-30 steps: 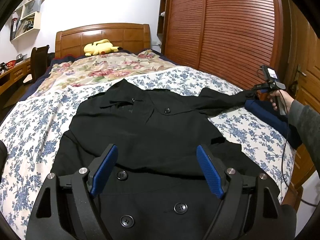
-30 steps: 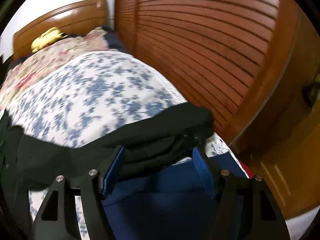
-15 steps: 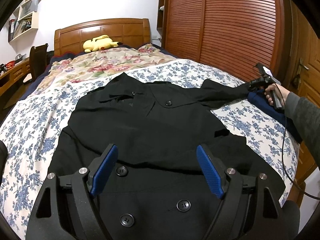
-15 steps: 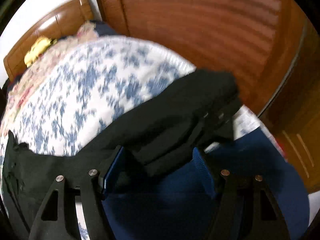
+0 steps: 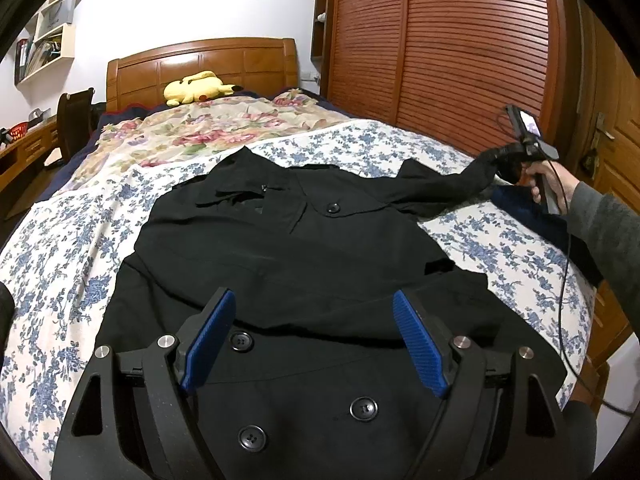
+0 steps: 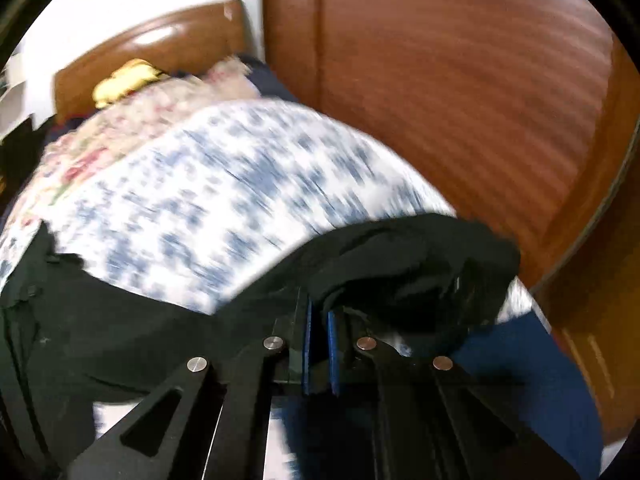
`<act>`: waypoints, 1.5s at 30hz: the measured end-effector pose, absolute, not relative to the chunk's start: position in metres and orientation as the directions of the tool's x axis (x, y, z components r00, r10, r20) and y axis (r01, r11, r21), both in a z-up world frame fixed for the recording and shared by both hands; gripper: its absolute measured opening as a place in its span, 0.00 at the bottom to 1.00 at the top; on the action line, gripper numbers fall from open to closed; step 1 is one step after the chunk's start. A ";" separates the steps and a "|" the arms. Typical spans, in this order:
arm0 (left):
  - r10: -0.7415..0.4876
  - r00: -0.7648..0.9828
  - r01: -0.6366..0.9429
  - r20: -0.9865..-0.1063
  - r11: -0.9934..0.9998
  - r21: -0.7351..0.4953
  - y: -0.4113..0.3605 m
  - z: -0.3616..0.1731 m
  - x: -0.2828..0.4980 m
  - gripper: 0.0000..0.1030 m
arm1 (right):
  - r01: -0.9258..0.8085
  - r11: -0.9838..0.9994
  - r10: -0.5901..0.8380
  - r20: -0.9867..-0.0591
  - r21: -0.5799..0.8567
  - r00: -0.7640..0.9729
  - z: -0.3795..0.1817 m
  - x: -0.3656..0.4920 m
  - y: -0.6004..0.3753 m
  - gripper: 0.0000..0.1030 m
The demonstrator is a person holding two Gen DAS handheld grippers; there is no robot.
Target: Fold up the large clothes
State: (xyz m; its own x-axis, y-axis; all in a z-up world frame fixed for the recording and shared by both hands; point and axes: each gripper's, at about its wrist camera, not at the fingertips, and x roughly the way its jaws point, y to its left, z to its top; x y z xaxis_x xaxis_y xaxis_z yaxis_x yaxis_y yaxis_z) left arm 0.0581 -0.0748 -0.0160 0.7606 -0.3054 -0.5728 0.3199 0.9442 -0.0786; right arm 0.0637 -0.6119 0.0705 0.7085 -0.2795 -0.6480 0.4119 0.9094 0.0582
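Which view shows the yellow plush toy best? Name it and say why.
The left wrist view: the yellow plush toy lies sharp and whole against the wooden headboard at the far end of the bed. The right wrist view shows it only as a small, motion-blurred yellow patch by the headboard.

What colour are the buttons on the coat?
Black, like the coat itself; the buttons show best in the left wrist view.

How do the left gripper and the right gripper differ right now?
The left gripper is open, its blue pads wide apart above the black coat; the right gripper is shut on the coat's sleeve. The left holds nothing; the right lifts the sleeve end off the bed. Both have blue pads on black fingers.
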 end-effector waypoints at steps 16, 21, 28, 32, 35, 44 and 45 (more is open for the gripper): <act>-0.283 0.793 0.283 -0.539 0.955 -0.084 -0.042 -0.004 0.037 0.79 | 0.133 0.990 -0.137 -0.451 -0.040 0.882 0.173 0.010 -0.466 0.06; -0.272 0.807 0.264 -0.524 0.960 -0.092 -0.023 0.002 0.030 0.79 | 0.052 0.996 -0.081 -0.427 -0.079 0.900 0.176 0.004 -0.424 0.06; -0.258 0.823 0.243 -0.506 0.965 -0.098 0.001 0.006 0.018 0.79 | -0.079 0.989 0.017 -0.429 -0.127 0.903 0.166 0.001 -0.386 0.06; -0.251 0.830 0.230 -0.497 0.967 -0.105 0.011 0.009 0.015 0.79 | -0.170 0.975 0.089 -0.451 -0.143 0.888 0.157 0.010 -0.365 0.06; -0.249 0.836 0.222 -0.490 0.968 -0.112 0.020 0.010 0.013 0.79 | -0.258 0.955 0.163 -0.467 -0.145 0.869 0.146 0.006 -0.345 0.06; -0.237 0.846 0.203 -0.477 0.971 -0.123 0.034 0.011 0.012 0.79 | -0.446 0.886 0.317 -0.534 -0.128 0.784 0.113 -0.003 -0.314 0.06; -0.237 0.846 0.203 -0.478 0.971 -0.124 0.035 0.011 0.013 0.79 | -0.451 0.885 0.322 -0.552 -0.112 0.769 0.109 0.001 -0.315 0.06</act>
